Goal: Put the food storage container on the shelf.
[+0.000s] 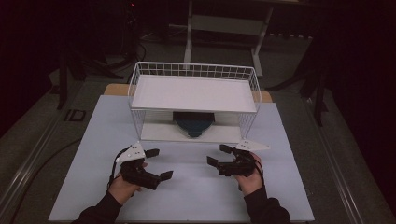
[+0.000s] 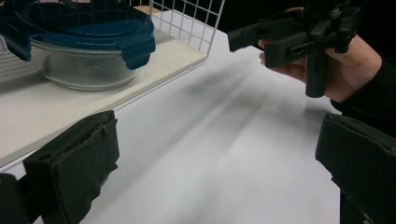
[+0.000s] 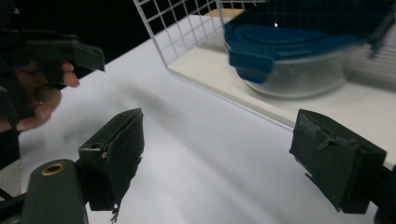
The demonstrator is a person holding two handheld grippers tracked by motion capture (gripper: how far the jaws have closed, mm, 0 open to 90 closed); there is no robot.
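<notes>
A clear glass container with a blue clip lid [image 1: 194, 123] sits on the lower shelf of a white wire rack [image 1: 135, 88], under its upper shelf [image 1: 194, 93]. The container [image 2: 88, 51] shows close by in the left gripper view, and in the right gripper view it [image 3: 299, 51] rests on the shelf board. My left gripper [image 1: 159, 163] is over the table in front of the rack, jaws open with nothing between them. My right gripper [image 1: 217, 154] is opposite it, also open and empty. Each gripper view shows the other hand's gripper: the right one [image 2: 280, 39] and the left one [image 3: 60, 53].
The rack stands at the back of a white tabletop [image 1: 196, 196]. The lower shelf's front edge [image 2: 154, 84] is a low step above the table. Beyond the table are a dark floor and the legs of a stand [image 1: 189, 32].
</notes>
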